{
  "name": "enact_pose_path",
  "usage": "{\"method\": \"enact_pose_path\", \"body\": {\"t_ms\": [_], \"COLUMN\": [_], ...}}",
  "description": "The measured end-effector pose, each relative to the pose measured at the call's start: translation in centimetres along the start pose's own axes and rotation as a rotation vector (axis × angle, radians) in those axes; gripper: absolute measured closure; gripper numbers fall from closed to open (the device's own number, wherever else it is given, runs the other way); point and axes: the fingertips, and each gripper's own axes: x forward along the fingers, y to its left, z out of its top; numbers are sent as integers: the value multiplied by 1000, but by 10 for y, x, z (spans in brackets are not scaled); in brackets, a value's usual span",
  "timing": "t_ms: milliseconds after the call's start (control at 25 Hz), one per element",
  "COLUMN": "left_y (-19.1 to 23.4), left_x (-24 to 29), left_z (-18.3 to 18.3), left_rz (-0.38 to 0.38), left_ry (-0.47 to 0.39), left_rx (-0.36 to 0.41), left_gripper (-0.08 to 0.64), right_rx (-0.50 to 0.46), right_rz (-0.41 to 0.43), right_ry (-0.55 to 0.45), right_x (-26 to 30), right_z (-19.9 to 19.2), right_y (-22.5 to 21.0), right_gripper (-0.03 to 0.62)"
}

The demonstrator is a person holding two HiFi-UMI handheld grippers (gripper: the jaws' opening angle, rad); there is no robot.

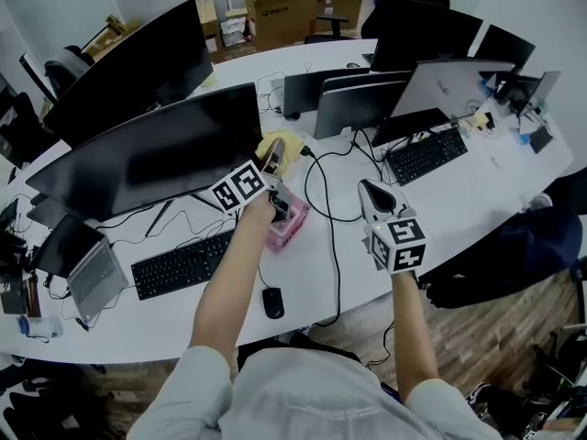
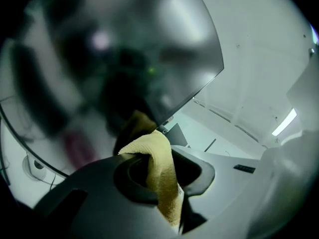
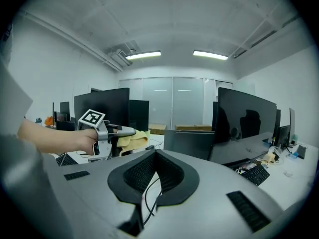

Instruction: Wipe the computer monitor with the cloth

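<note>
- Left claw (image 1: 271, 154) reaches forward to the monitor's (image 1: 156, 159) lower right corner, jaws clamped on the cloth (image 2: 160, 168).
- Right claw (image 1: 368, 189) hangs right of the monitor, jaws together, empty.

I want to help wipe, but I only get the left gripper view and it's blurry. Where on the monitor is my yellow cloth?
Observer: In the head view, the left gripper holds the yellow cloth at the big dark monitor's lower right corner.
Operator: What's my other gripper doing?
Observer: The right gripper is held above the white table, away from the monitor, fingers together and empty.
Operator: What's in front of the screen?
Observer: A black keyboard, on the table.
</note>
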Motion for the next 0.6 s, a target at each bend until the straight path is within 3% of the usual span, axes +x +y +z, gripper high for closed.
{"method": "enact_pose_path", "body": {"t_ms": [600], "left_y": [-98], "left_x": [-5], "left_z": [80], "left_rz": [-113], "left_ry": [-91], "left_rx": [35], "left_gripper": [479], "right_rx": [-27], "right_rz": [-14], "right_ry": [-64], "right_x": [-17], "right_z": [57], "right_y": [7], "right_gripper": [566]}}
